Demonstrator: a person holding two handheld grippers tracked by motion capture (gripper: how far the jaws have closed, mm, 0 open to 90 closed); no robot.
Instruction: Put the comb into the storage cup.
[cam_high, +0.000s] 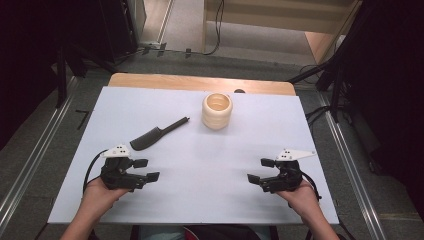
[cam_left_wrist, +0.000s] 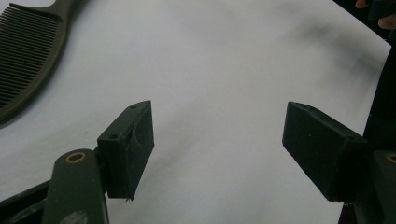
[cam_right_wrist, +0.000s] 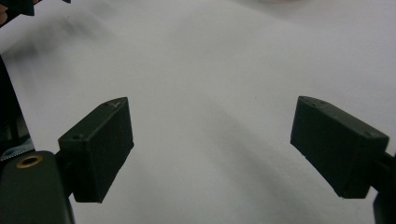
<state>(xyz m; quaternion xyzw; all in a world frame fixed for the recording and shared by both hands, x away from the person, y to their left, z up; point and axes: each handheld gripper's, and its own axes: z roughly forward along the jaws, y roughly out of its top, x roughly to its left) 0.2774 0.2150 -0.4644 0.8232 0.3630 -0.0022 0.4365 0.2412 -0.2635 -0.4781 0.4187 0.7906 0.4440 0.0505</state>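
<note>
Dark comb (cam_high: 156, 133) flat on white table (cam_high: 200, 200), handle pointing up-right toward ribbed cup (cam_high: 217, 111), just beyond left gripper (cam_high: 147, 169); left and right gripper (cam_high: 260, 169) spread, empty, aimed inward

Bright, even light on the white table (cam_high: 200, 150); dark surroundings; soft shadows; gripper views slightly blurred.

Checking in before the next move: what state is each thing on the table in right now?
Left gripper: open, nothing between its jaws, near the comb.
Right gripper: open, nothing between its jaws.
Comb: lying flat on the white table top, untouched.
Ribbed cream cup: upright, mouth open, apart from the comb.
</note>
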